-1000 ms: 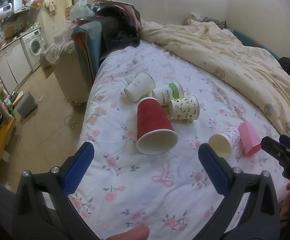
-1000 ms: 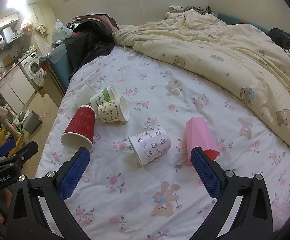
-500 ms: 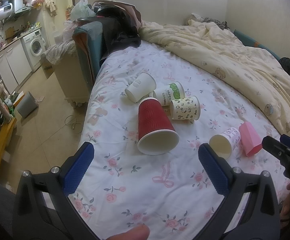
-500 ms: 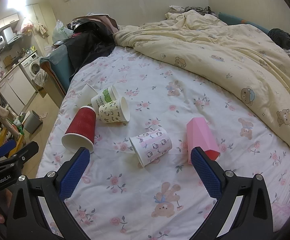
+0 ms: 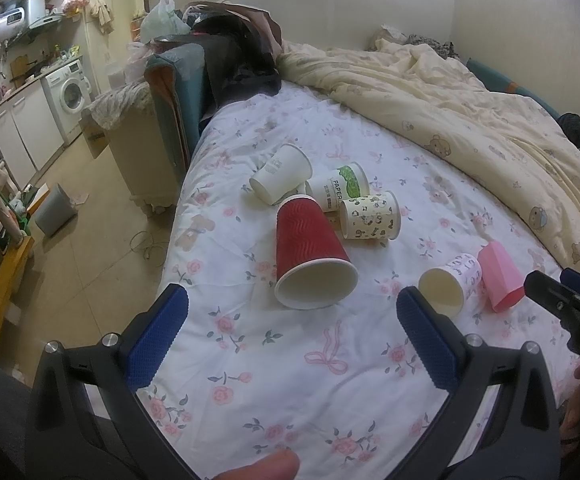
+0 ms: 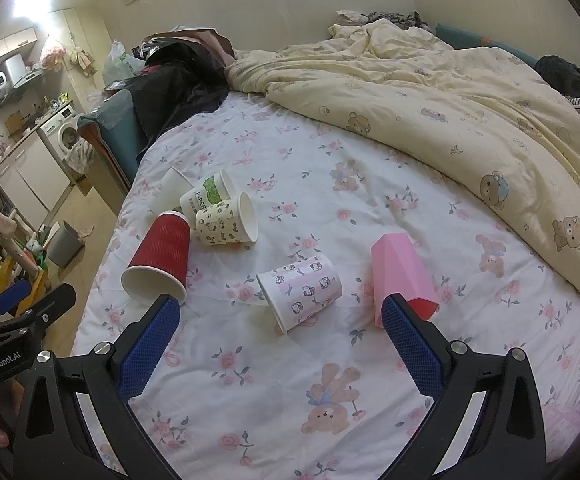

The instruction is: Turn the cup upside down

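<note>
Several cups lie on their sides on the flowered bed sheet (image 5: 274, 364). A red ribbed cup (image 5: 308, 252) lies mouth toward me, just beyond my open, empty left gripper (image 5: 290, 334). Behind it lie a plain white cup (image 5: 280, 180), a green-print cup (image 5: 340, 186) and a leopard-print cup (image 5: 370, 216). A kitty-print cup (image 6: 300, 290) and a pink faceted cup (image 6: 400, 276) lie in front of my open, empty right gripper (image 6: 280, 342). The red cup also shows in the right wrist view (image 6: 158, 260).
A cream bear-print duvet (image 6: 470, 104) is heaped over the far right of the bed. Dark clothes (image 5: 234, 64) pile at the far left corner. The bed's left edge drops to a tiled floor (image 5: 78, 224) with a grey bin (image 5: 54, 210).
Both grippers have drifted slightly; the view barely shifts. No cup has moved and neither gripper has closed.
</note>
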A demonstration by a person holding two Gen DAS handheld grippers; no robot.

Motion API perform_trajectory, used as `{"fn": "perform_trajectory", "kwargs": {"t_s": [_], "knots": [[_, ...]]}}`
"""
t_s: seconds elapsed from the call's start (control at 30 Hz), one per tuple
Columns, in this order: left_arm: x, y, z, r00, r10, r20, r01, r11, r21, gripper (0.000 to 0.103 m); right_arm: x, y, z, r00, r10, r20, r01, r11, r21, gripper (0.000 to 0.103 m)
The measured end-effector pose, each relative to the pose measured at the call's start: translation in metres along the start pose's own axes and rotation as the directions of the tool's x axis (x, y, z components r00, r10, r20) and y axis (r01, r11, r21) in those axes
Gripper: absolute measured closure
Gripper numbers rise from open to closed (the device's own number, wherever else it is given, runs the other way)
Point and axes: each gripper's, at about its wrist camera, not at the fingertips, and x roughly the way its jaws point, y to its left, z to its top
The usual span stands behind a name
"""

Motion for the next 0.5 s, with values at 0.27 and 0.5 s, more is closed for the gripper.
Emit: {"fn": "perform_trajectory", "kwargs": {"t_s": [0.27,0.5], "knots": [[-0.0003,0.0005,-0.0001,1.000,0.003,0.002,-0.003,1.000,-0.001,0.000,-0.0005,-0.0002,0.0003,1.000,0.001,0.001,-0.001,1.000,0.002,0.000],[-0.0003,0.0003,0.0000,1.000,0.002,0.001,-0.002,1.000,-0.001,0.000,0.0002,-0.0022,0.0009,1.000,0.002,-0.004,-0.002,1.000,0.007,0.000]]}}
